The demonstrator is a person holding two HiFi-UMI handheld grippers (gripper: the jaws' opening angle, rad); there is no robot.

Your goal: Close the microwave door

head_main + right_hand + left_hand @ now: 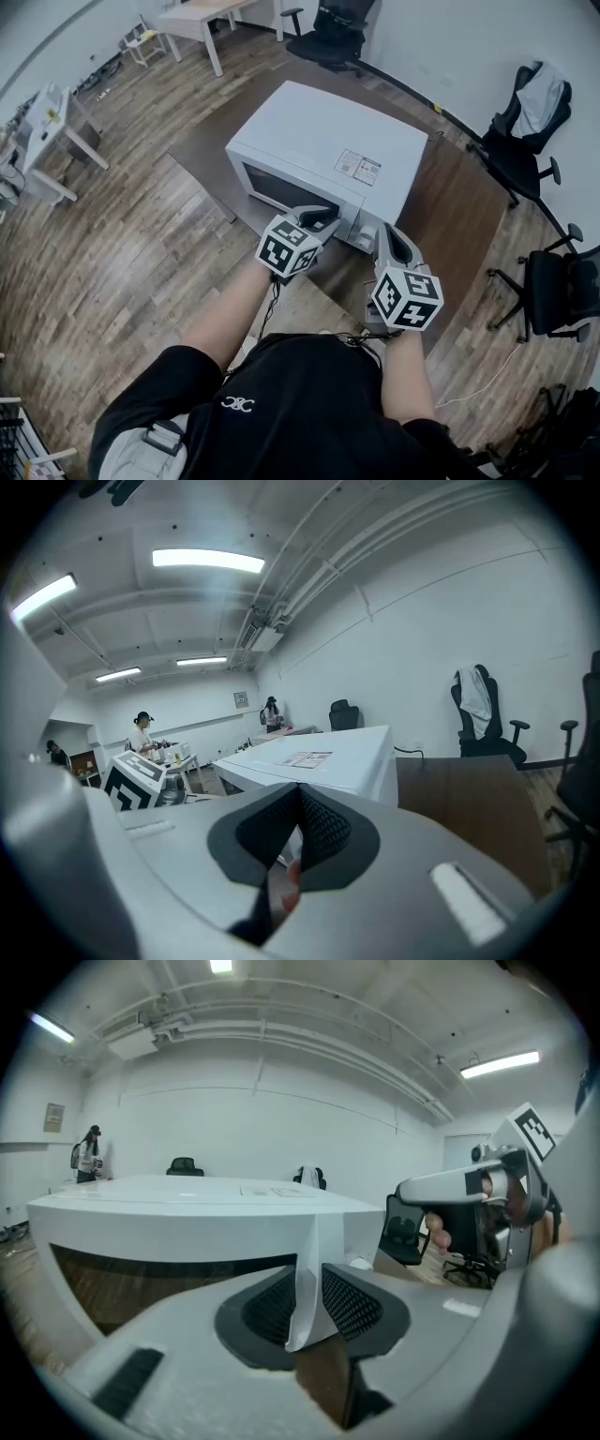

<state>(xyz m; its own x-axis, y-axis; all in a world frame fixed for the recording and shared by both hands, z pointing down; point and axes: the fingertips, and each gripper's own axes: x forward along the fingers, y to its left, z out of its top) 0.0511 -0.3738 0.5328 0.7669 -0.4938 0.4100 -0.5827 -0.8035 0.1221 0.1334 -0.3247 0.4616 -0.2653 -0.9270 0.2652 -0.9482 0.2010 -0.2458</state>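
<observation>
Left gripper [317,221] on microwave door [281,183].
Microwave [328,141] sits at frame centre on the brown table [459,206]. Left gripper jaws stand narrowly apart, pads clamping the door's white edge. Right gripper [389,236], lower right of the microwave, has its jaws together and holds nothing.

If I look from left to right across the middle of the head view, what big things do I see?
A small white table, white box-shaped microwave, black office chair draped with a white cloth.
</observation>
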